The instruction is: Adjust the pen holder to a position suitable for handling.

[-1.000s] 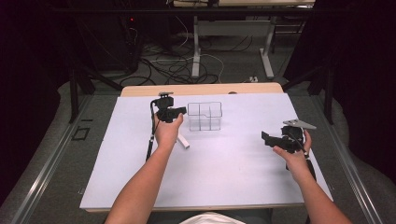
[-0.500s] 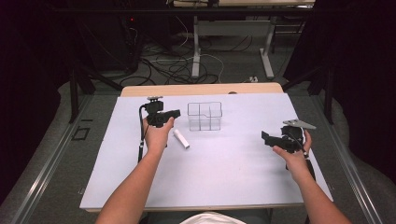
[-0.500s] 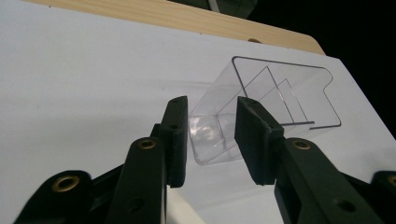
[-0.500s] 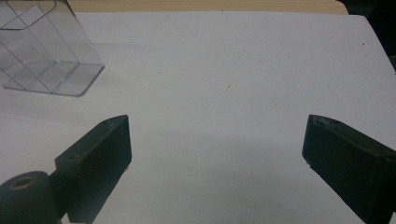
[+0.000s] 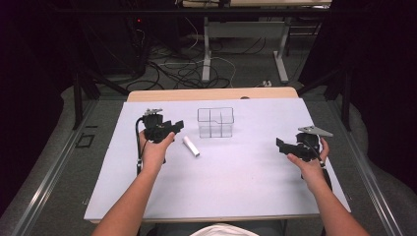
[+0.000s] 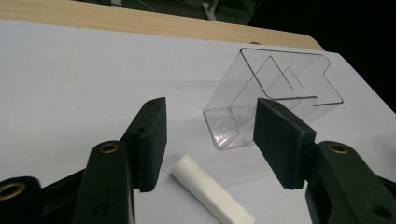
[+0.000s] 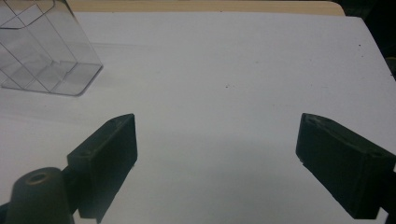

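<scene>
From the high view, a small white cylindrical tube (image 5: 191, 146) lies flat on the white-covered surface (image 5: 236, 187), just in front and to the left of a clear plastic box with inner dividers (image 5: 215, 122), near it but apart. The left tongs (image 5: 178, 125) hover just left of the tube, pointing toward the box; their jaws have just been opening, and the tube lies off to their right, outside them. The right tongs (image 5: 281, 145) hang over the right part of the surface, well apart from both tube and box, jaws pointing left.

In the left gripper view, the left tongs (image 6: 210, 135) stand moderately wide with nothing pressed between the pads. The white tube (image 6: 211, 195) lies on the surface below the gap, slanting toward the lower right, touched by neither jaw. The clear box (image 6: 275, 100) stands beyond, behind the right-hand jaw.

In the right gripper view, the right tongs (image 7: 217, 158) stand wide apart, though they have just been closing a little, with bare white surface (image 7: 233, 70) between them. The clear box (image 7: 44, 51) sits at the upper left corner.
</scene>
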Motion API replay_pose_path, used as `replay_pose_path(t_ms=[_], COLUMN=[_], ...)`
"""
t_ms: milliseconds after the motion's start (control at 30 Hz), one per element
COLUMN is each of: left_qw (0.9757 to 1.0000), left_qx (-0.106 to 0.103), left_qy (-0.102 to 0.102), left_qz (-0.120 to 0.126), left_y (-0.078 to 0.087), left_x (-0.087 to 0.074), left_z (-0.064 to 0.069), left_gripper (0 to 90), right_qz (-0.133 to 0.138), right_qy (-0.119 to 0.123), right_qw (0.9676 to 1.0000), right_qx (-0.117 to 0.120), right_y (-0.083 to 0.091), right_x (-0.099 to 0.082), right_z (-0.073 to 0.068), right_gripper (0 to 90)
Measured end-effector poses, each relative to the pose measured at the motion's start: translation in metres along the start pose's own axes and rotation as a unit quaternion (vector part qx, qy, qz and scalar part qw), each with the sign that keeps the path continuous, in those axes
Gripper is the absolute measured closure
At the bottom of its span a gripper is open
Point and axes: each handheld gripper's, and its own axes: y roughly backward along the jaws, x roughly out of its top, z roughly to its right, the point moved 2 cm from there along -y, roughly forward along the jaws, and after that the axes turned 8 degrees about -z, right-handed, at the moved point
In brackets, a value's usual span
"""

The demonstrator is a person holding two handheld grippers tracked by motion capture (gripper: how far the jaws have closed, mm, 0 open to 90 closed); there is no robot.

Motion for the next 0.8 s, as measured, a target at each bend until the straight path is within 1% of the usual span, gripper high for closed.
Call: replay_pose_path(t_ms=[33,67,100,133,167,267,300,333,367,400,467,500,533,600,633,667,733,767,800], left_qw=[1.0000,0.9999,0.9996,0.9995,0.9995,0.9991,0.9989,0.9986,0.9982,0.9977,0.9977,0.9979,0.9982,0.9980,0.9979,0.9979,0.9977,0.9975,0.9974], left_qx=[0.001,0.003,0.002,-0.001,-0.001,0.008,0.009,0.011,0.017,0.028,0.030,0.030,0.027,0.028,0.029,0.027,0.028,0.032,0.036], left_qy=[-0.005,-0.010,-0.016,-0.020,-0.020,-0.033,-0.036,-0.040,-0.043,-0.046,-0.046,-0.043,-0.036,-0.037,-0.038,-0.036,-0.037,-0.038,-0.034], left_qz=[0.005,0.013,0.024,0.024,0.024,0.026,0.029,0.033,0.038,0.040,0.039,0.039,0.039,0.042,0.044,0.047,0.049,0.051,0.051], left_y=[0.002,0.004,0.009,0.010,0.010,0.014,0.015,0.017,0.018,0.021,0.022,0.023,0.024,0.025,0.026,0.028,0.029,0.029,0.029], left_x=[-0.002,-0.003,-0.007,-0.009,-0.009,-0.012,-0.013,-0.014,-0.015,-0.018,-0.020,-0.021,-0.024,-0.025,-0.026,-0.027,-0.028,-0.029,-0.030], left_z=[0.000,-0.001,-0.003,-0.005,-0.005,-0.010,-0.013,-0.015,-0.018,-0.023,-0.025,-0.027,-0.031,-0.033,-0.035,-0.038,-0.039,-0.040,-0.042], left_gripper=[43.6,41.4,39.9,38.2,37.1,33.8,32.0,29.2,29.2,28.1,26.4,26.0,24.2,22.5,17.8,15.2,12.6,7.6,1.8], right_qz=[0.000,0.000,0.000,-0.002,-0.001,-0.001,0.001,0.001,0.001,0.000,0.001,-0.001,-0.003,-0.005,-0.004,-0.006,-0.011,-0.017,-0.021], right_qy=[0.000,0.005,0.004,0.003,0.005,0.013,0.012,0.017,0.017,0.022,0.027,0.033,0.034,0.037,0.039,0.040,0.042,0.045,0.047], right_qw=[1.0000,1.0000,1.0000,1.0000,1.0000,0.9999,0.9999,0.9998,0.9998,0.9997,0.9996,0.9994,0.9994,0.9993,0.9992,0.9991,0.9986,0.9982,0.9977], right_qx=[0.000,0.000,0.000,-0.001,-0.002,-0.011,-0.009,-0.010,-0.010,-0.010,-0.010,-0.005,-0.003,-0.001,0.005,0.011,0.029,0.035,0.045], right_y=[0.000,0.001,0.001,0.001,0.001,0.001,0.000,-0.001,-0.001,-0.001,-0.002,-0.003,-0.003,-0.004,-0.004,-0.004,-0.006,-0.006,-0.008], right_x=[0.000,0.000,0.000,0.000,0.000,0.000,0.000,0.000,0.000,-0.001,-0.001,-0.001,-0.001,-0.001,-0.001,-0.001,0.000,0.000,0.000], right_z=[0.000,0.000,-0.001,-0.002,-0.002,-0.002,-0.003,-0.004,-0.004,-0.006,-0.007,-0.010,-0.012,-0.014,-0.017,-0.019,-0.022,-0.024,-0.027], right_gripper=[13.0,14.3,14.4,14.5,14.6,15.0,15.1,15.3,15.3,15.7,15.7,15.8,15.8,15.8,16.3,17.5,21.7,22.7,23.5])
